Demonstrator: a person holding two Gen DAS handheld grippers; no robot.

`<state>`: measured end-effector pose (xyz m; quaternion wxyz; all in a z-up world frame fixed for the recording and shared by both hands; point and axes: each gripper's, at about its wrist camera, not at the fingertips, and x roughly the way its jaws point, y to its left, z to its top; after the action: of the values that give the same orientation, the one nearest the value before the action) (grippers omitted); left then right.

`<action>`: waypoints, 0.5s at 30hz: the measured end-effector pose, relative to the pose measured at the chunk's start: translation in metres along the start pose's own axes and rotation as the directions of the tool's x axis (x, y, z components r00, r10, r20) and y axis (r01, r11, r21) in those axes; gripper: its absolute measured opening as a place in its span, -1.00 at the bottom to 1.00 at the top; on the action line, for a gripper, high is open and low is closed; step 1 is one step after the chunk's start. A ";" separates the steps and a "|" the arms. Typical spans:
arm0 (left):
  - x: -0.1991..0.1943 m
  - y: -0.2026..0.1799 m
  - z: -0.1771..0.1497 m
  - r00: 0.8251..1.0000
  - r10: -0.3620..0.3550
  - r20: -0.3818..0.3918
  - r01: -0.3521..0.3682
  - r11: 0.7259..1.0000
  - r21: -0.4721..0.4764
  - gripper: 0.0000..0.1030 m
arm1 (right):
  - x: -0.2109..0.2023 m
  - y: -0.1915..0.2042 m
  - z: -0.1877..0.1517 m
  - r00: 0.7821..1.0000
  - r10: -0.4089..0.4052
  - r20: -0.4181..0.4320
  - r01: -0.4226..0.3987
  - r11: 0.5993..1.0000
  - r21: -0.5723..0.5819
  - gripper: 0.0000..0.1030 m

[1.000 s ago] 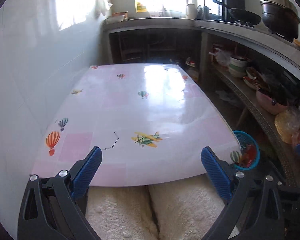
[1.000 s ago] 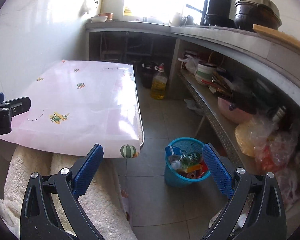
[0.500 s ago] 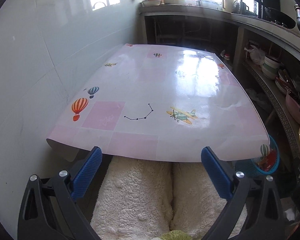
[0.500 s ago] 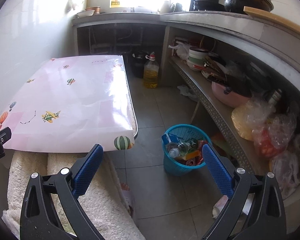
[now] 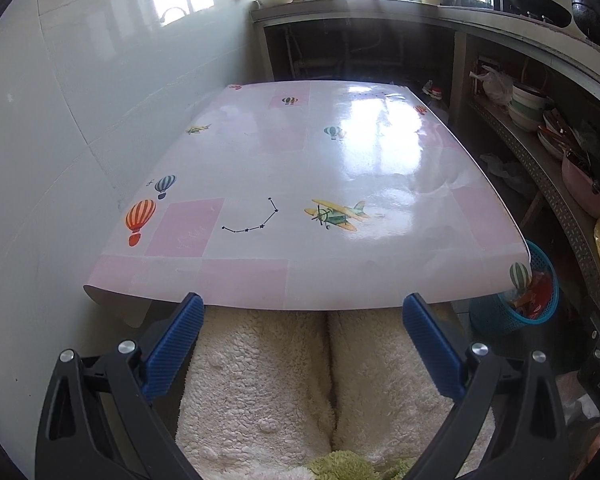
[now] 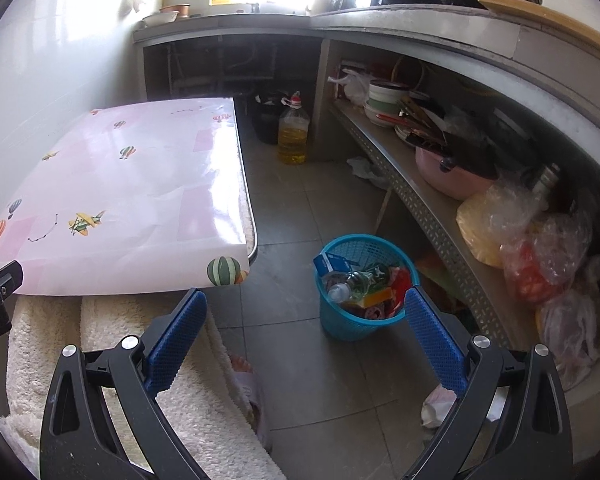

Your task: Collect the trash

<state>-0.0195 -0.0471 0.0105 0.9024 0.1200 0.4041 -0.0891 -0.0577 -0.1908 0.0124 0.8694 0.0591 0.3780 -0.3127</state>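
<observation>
Both grippers spread wide, nothing held. Left gripper [image 5: 300,316] hangs over the near edge of the table [image 5: 300,168], w/ its pink balloon-print cover bare. Right gripper [image 6: 306,312] points at the blue wastebasket [image 6: 362,276] on the floor, right of the table, already full of bottle & wrappers. Looks like the collecting's about done; next prob. a scan for strays, e.g. the crumpled paper [image 6: 366,168] by the far shelf.

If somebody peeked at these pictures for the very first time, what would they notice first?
Probably the shiny pink table cover printed with hot-air balloons and a little yellow plane, filling the middle of the left view. Next, the round blue plastic basket on the grey floor right of the table, stuffed with a clear bottle and bright wrappers. Both hand-held grippers, left and right, are open and empty.
</observation>
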 end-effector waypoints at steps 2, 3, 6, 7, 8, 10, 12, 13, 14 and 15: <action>-0.001 0.000 0.001 1.000 0.002 0.002 -0.002 1.000 0.001 0.89 | 0.000 -0.001 0.000 1.000 -0.001 0.000 0.001 1.000 0.002 0.85; -0.001 -0.001 0.001 1.000 0.004 0.002 -0.004 1.000 0.002 0.89 | 0.000 -0.001 0.000 1.000 -0.002 0.001 0.002 1.000 0.004 0.85; -0.001 -0.002 0.000 1.000 0.005 0.000 -0.005 1.000 0.005 0.89 | -0.001 -0.003 -0.001 1.000 -0.001 0.000 0.001 1.000 0.006 0.85; -0.001 -0.003 0.000 1.000 0.005 -0.002 -0.005 1.000 0.006 0.89 | -0.001 -0.003 -0.001 1.000 -0.001 0.000 0.001 1.000 0.007 0.85; 0.000 -0.003 0.000 1.000 0.004 -0.003 -0.004 1.000 0.007 0.89 | -0.001 -0.003 -0.001 1.000 -0.001 -0.001 0.001 1.000 0.008 0.85; 0.000 -0.003 0.000 1.000 0.005 -0.004 -0.005 1.000 0.006 0.89 | -0.001 -0.003 -0.002 1.000 -0.002 -0.002 0.002 1.000 0.008 0.85; 0.000 -0.003 0.000 1.000 0.006 -0.004 -0.006 1.000 0.005 0.89 | -0.002 -0.002 -0.001 1.000 -0.002 -0.002 0.002 1.000 0.009 0.85; 0.000 -0.003 0.000 1.000 0.006 -0.004 -0.006 1.000 0.005 0.89 | -0.002 -0.002 -0.002 1.000 -0.002 -0.001 0.002 1.000 0.009 0.85; 0.000 -0.003 0.000 1.000 0.006 -0.004 -0.006 1.000 0.004 0.89 | -0.002 -0.003 -0.001 1.000 -0.003 0.001 0.003 1.000 0.008 0.85; 0.000 -0.002 0.000 1.000 0.007 -0.005 -0.007 1.000 0.003 0.89 | -0.002 -0.003 -0.002 1.000 -0.004 0.002 0.004 1.000 0.007 0.85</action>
<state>-0.0202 -0.0493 0.0100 0.9015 0.1232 0.4057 -0.0863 -0.0617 -0.1916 0.0130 0.8688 0.0610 0.3762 -0.3160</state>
